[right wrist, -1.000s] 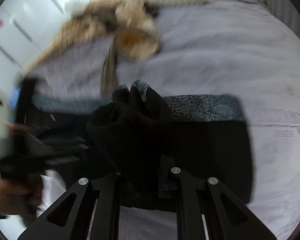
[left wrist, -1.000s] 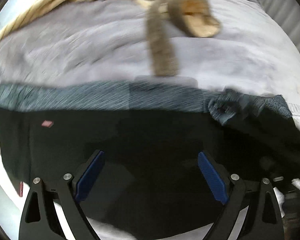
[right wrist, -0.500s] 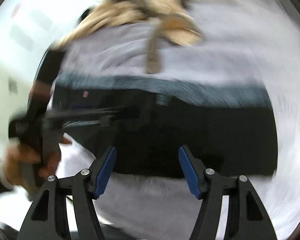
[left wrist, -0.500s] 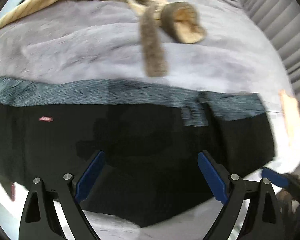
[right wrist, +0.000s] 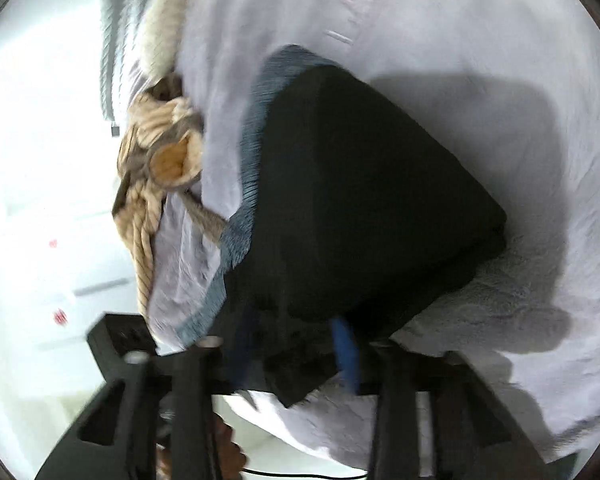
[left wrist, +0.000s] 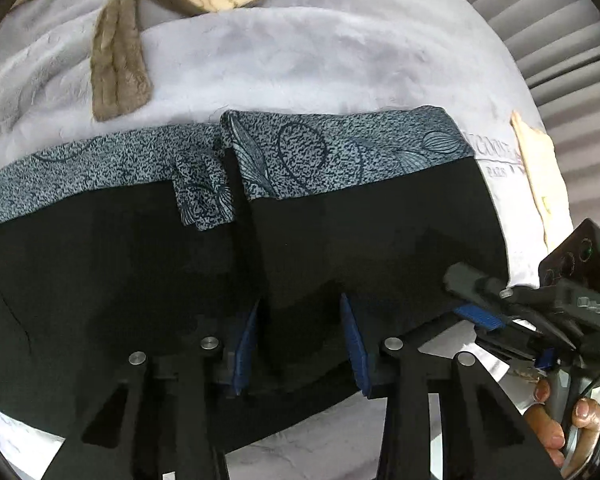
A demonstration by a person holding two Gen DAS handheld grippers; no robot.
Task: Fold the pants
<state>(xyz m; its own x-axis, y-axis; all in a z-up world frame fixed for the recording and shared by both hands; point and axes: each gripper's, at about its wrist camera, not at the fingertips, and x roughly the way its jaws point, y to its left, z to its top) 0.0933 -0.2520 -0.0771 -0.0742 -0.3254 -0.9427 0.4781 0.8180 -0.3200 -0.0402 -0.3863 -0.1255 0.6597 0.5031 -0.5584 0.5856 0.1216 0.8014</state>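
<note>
Black pants (left wrist: 140,272) with a grey patterned waistband (left wrist: 340,152) lie flat across a lavender bed cover (left wrist: 300,60), one part folded over the other near the middle. My left gripper (left wrist: 300,344) is open, its blue pads straddling the near edge of the pants at the fold. My right gripper (left wrist: 476,316) shows at the right edge of the pants in the left view. In the right wrist view the right gripper (right wrist: 296,356) is open around the pants' (right wrist: 360,200) near corner; the image is blurred.
A tan and beige garment (left wrist: 120,60) lies bunched at the far side of the bed, also visible in the right wrist view (right wrist: 156,184). Ribbed grey curtains (left wrist: 540,20) are at the right. A tan item (left wrist: 536,168) lies at the bed's right edge.
The right gripper let go of the bunched pants leg, which now lies folded flat over the other part. Both grippers moved down to the pants' near edge; the left jaws have narrowed.
</note>
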